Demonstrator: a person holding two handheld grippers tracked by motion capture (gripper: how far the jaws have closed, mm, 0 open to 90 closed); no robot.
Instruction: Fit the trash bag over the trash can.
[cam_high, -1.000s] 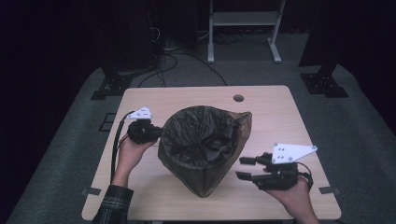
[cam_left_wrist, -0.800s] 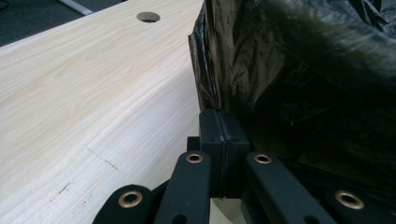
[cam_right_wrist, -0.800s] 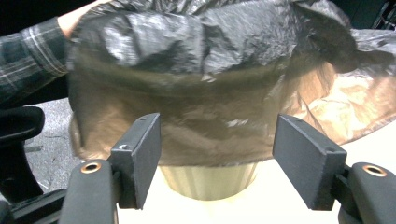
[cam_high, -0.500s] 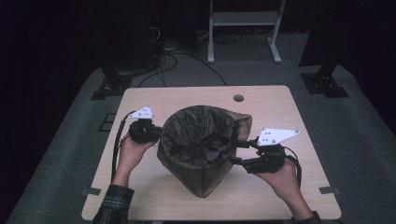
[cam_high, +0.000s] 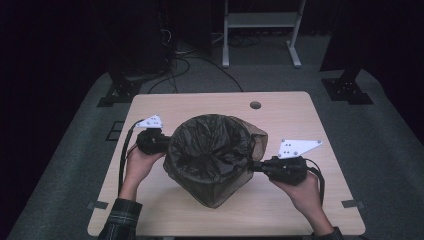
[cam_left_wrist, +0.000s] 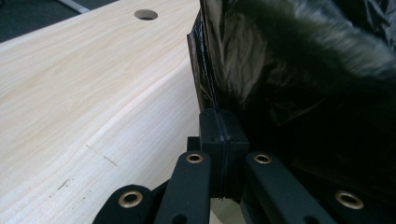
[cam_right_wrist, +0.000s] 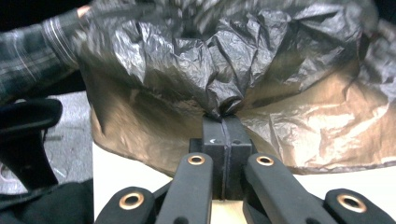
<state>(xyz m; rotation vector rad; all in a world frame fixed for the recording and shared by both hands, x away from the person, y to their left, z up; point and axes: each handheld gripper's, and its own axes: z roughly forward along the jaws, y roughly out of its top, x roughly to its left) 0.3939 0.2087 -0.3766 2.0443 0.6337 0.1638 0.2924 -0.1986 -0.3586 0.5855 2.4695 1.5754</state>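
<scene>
Since a second ago the right gripper (cam_high: 254, 165) has come in from the open tabletop to the right-hand side of the black bin bag (cam_high: 212, 155), and its jaws have just been closing; in the right gripper view they now meet on a gathered pinch of the crinkled film (cam_right_wrist: 223, 105), so it is clenched on the bag. The left gripper (cam_high: 169, 143) has not shifted: it sits against the bag's left side, and in the left gripper view its pads are pressed together on a fold of the plastic (cam_left_wrist: 205, 95) at the bag's edge, so it too is grasping the bag. The bag stands in the middle of the wooden table (cam_high: 300, 115), mouth upward and puffed into a rough bowl, its lower part tapering to a point toward the person's side. With one gripper on each side of the rim, directly across from each other, the hold looks meant to keep the mouth spread and the thin film under tension, which I judge is the setup for opening it wider, shaking it out or lifting it. The round cable hole (cam_high: 255, 105) lies well beyond the bag, on its far side. A checked sleeve (cam_high: 121, 220) enters near the left forearm, below and to the left of the bag.
</scene>
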